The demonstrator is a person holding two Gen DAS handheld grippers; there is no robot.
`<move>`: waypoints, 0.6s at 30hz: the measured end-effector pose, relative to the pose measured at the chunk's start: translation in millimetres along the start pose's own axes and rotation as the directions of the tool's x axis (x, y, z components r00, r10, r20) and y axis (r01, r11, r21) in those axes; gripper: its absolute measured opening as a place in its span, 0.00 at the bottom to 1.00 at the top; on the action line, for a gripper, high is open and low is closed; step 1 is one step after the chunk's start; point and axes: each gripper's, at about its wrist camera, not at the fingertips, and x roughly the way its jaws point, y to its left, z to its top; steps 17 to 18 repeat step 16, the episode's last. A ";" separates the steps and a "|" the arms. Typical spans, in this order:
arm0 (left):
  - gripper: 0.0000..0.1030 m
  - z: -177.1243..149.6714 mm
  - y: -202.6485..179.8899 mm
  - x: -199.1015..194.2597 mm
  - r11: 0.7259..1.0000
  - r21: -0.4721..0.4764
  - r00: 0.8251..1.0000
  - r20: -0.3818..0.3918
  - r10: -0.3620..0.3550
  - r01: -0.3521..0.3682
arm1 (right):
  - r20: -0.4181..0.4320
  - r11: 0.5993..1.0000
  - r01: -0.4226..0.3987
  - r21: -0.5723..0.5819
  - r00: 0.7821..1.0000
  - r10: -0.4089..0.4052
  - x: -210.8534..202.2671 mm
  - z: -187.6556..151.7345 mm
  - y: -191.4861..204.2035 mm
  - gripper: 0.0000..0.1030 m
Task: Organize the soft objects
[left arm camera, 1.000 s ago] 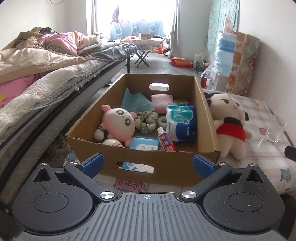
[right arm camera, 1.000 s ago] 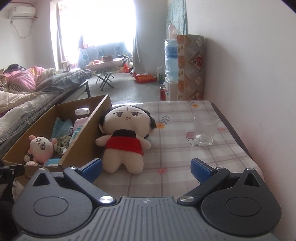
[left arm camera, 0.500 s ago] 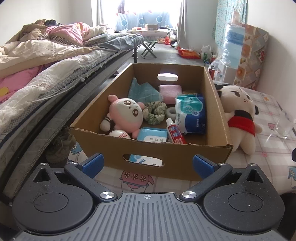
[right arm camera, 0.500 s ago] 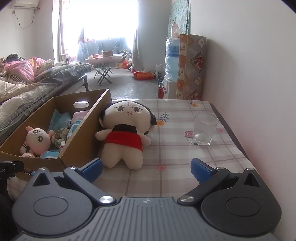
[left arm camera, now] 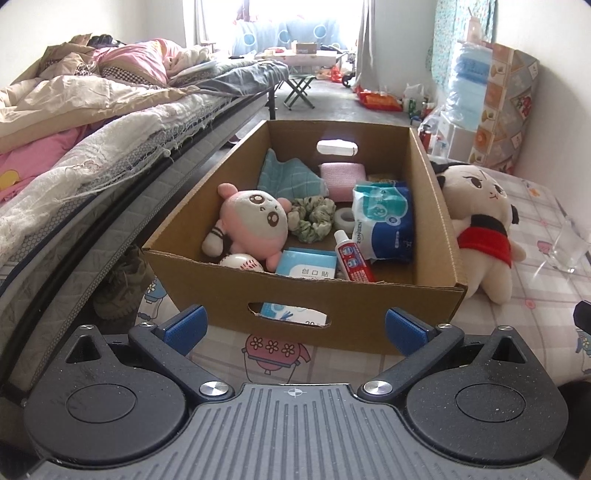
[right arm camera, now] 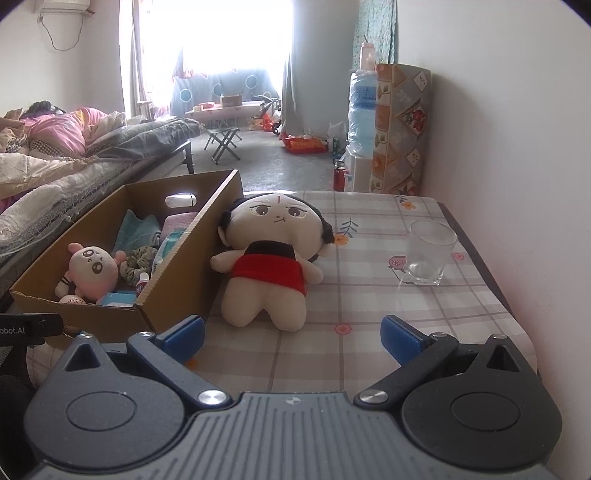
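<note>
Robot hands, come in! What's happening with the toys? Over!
Left gripper open, empty. Right gripper open, empty. Red-dress doll outside, leaning on cardboard box. Glass stands clear.

Upright on the checked tablecloth (right arm camera: 369,295), near the wall: a clear glass (right arm camera: 430,254), seemingly empty, though hard to tell through the glare. Beyond the table's far edge, a large blue water bottle (right arm camera: 363,110) just beside a tall patterned panel (right arm camera: 402,129). Further back on the grey floor, a folding stool (right arm camera: 223,142). Along the left, a bed (left arm camera: 92,155) heaped with rumpled cream and pink bedding (left arm camera: 74,92). High in the corner, an air conditioner (right arm camera: 64,4). Closer in, a red-and-white toothpaste tube (left arm camera: 352,256) touching a flat blue plaster packet (left arm camera: 310,267), and a baseball (left arm camera: 242,263) nearby.
</note>
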 end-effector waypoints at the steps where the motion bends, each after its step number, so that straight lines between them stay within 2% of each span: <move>1: 1.00 0.5 -0.1 0.2 1.000 0.000 1.000 -0.001 -0.001 0.001 | 0.000 1.000 -0.001 0.002 1.000 0.001 -0.4 -0.1 -0.7 1.00; 18: 1.00 0.9 -2.1 3.2 1.000 -0.001 1.000 -0.014 -0.015 0.015 | -0.006 1.000 0.001 0.008 1.000 -0.001 1.0 0.5 -2.3 1.00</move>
